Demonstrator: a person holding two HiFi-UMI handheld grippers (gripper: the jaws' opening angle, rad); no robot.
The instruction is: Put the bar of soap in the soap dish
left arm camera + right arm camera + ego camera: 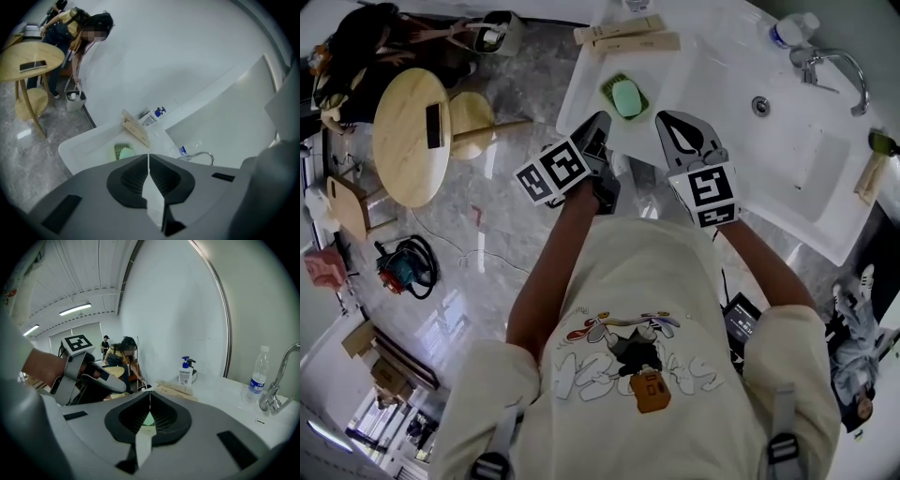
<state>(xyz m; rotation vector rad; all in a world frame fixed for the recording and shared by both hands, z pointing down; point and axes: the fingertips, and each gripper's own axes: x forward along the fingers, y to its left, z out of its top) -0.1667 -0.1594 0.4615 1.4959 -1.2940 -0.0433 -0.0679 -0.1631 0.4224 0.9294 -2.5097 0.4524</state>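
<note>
Left gripper view: left gripper (148,158) jaws closed tip to tip, nothing between. Right gripper (150,397) likewise, jaws together, empty. Both hover at near edge of counter (712,56). Just beyond, soap (627,97) lies in green dish (608,87), touching neither gripper.

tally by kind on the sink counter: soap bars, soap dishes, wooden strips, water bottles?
Soap bar: 1
Soap dish: 1
Wooden strips: 2
Water bottle: 1
Total: 5
</note>
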